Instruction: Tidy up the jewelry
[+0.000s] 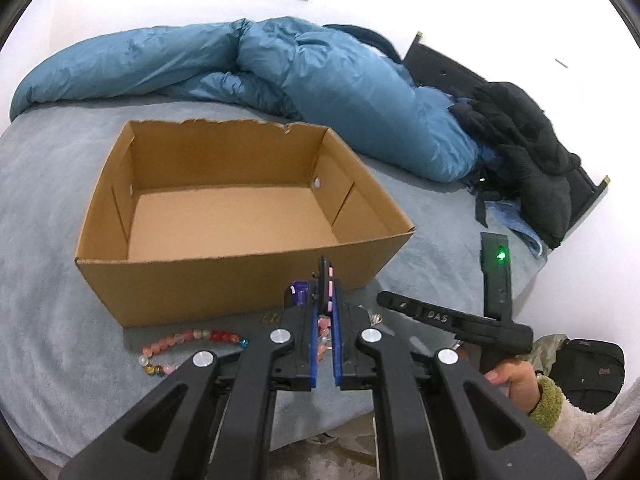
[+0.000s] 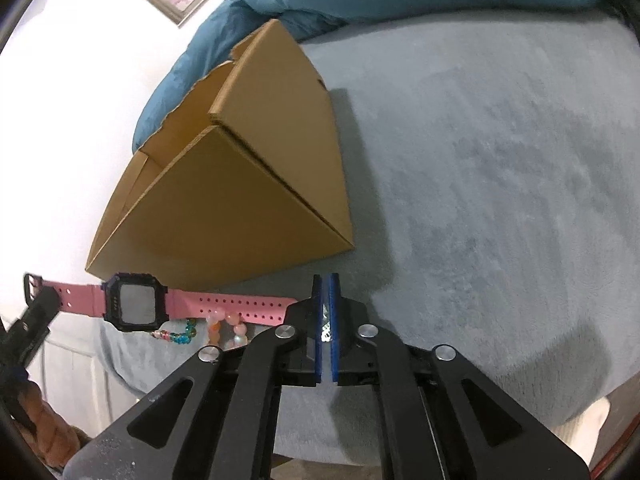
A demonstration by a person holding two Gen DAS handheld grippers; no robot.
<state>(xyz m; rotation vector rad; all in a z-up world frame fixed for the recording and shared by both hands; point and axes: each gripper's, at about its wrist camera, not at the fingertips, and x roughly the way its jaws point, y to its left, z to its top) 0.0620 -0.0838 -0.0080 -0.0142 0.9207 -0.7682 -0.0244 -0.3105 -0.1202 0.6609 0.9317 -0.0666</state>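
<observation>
The gray bed (image 1: 48,200) holds an open brown box (image 1: 240,216). Only the left view shows inside the box. The left tongs (image 1: 326,280) are clamped on a pink watch (image 2: 134,302), held up near the box. The right tongs (image 2: 326,284) pinch something small and shiny. Beads (image 1: 188,340) lie on the bed by the box.

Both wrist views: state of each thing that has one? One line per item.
left gripper: shut on the watch strap
watch: lifted off the bed, hanging level by the buckle end of its pink strap
right gripper: shut on something small and shiny; what, cannot tell
cardboard box: open on top, empty, upright on the bed
bead bracelet: lying on the bed in front of the box
</observation>
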